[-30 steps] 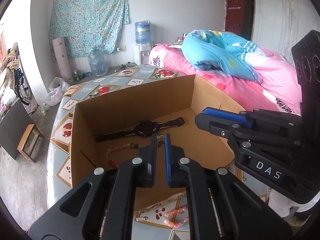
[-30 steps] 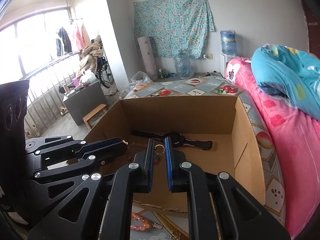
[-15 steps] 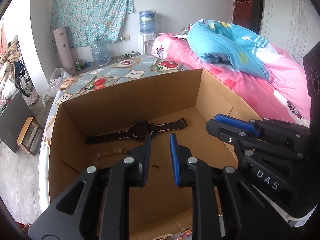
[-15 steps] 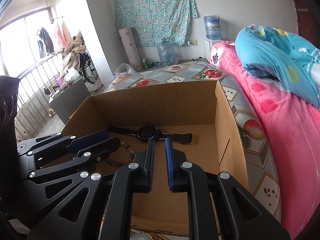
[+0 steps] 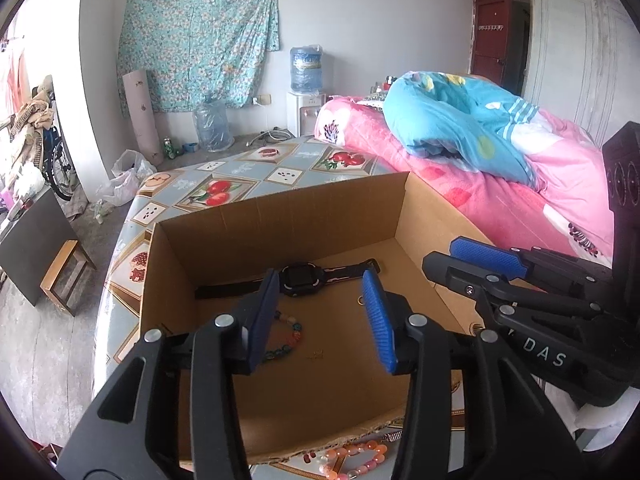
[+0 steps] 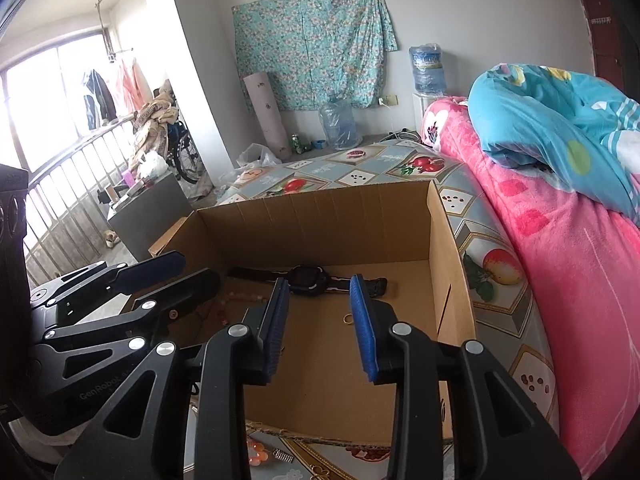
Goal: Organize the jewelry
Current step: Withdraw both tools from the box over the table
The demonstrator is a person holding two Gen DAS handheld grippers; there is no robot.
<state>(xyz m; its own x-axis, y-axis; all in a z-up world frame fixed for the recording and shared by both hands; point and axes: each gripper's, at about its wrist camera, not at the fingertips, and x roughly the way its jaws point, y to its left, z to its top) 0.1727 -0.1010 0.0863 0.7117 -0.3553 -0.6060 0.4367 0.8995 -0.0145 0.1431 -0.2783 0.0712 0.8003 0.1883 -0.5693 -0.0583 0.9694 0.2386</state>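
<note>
Both grippers' jaws have just been opening and hold nothing: the left gripper (image 5: 320, 316) and right gripper (image 6: 320, 320) hover over the cardboard box (image 5: 280, 216), where a watch (image 5: 298, 276), bead bracelet (image 5: 288, 338) and ring (image 6: 347, 319) lie. Release looks finished; next comes fetching the pink bracelet (image 5: 352, 458) outside.

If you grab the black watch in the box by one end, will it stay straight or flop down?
Probably flop: the black watch lies flat on the floor of the cardboard box, its thin straps stretched out either side. The chunky face looks heaviest, so it would likely sag there. It shouldn't roll.
</note>
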